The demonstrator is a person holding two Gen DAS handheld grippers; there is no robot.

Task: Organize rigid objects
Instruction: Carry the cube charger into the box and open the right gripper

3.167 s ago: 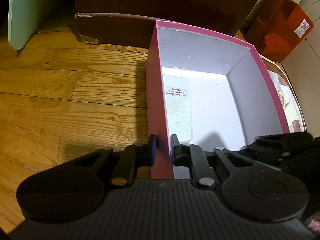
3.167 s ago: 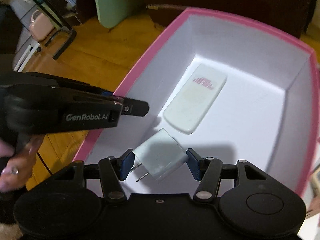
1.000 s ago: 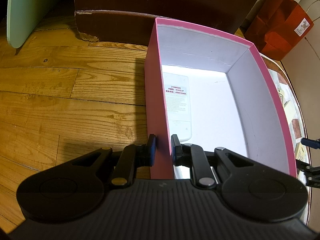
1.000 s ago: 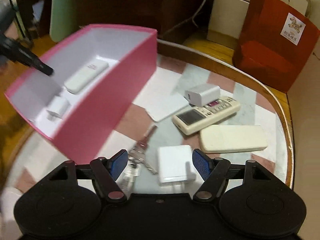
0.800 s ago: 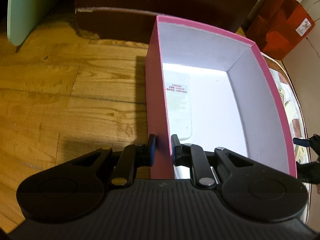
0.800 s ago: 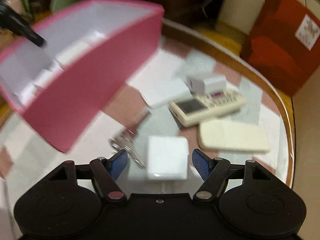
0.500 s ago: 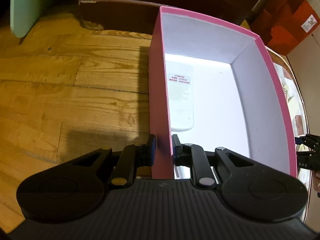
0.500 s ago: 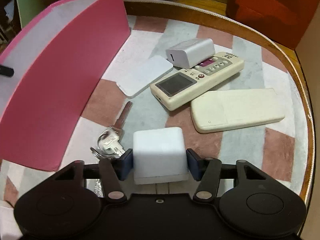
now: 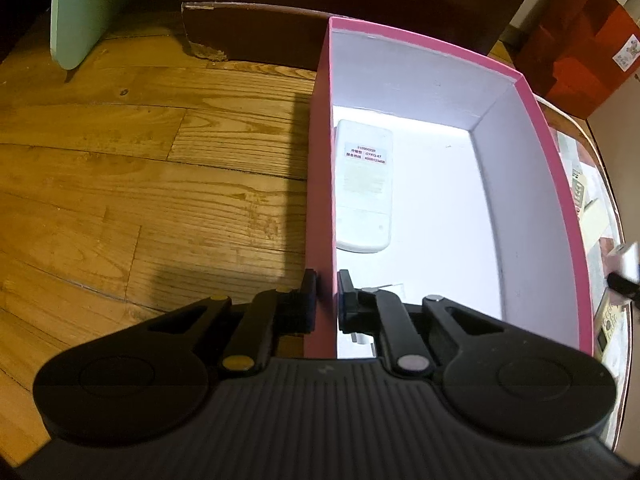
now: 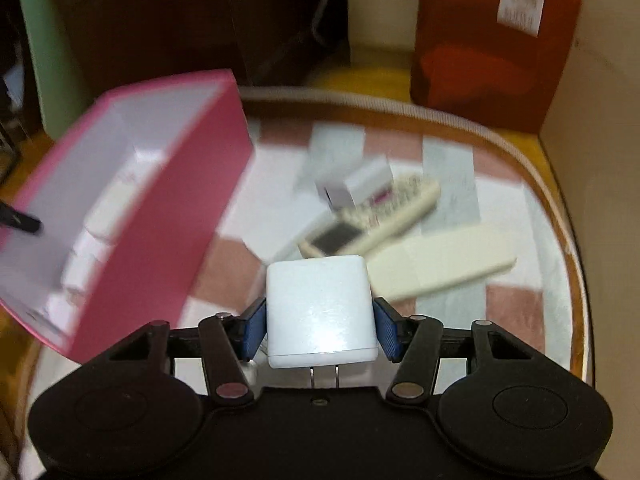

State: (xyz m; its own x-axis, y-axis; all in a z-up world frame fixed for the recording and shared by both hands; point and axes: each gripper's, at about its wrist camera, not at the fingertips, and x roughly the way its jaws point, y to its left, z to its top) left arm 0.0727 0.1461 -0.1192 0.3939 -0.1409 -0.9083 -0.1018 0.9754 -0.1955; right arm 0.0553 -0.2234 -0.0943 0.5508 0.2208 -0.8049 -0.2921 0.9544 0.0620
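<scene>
A pink box (image 9: 320, 160) with a white inside stands at the table's edge. My left gripper (image 9: 326, 292) is shut on its near left wall, one finger outside and one inside. On the box floor lies a white remote (image 9: 364, 192), label side up. A white plug adapter lies behind the inner finger, mostly hidden. My right gripper (image 10: 320, 332) is shut on a white square charger (image 10: 320, 304), prongs toward the camera, held above the table to the right of the box (image 10: 160, 216). The picture is blurred by motion.
On the checked tabletop (image 10: 520, 312) lie a remote with a screen (image 10: 368, 216), a cream remote face down (image 10: 440, 264) and a small white adapter (image 10: 356, 184). A red paper bag (image 10: 492, 40) stands behind the table. Wooden floor (image 9: 140, 180) lies left of the box.
The right gripper closed on the white charger and raised it off the table, leaving the keys behind. The left gripper stayed clamped on the box wall.
</scene>
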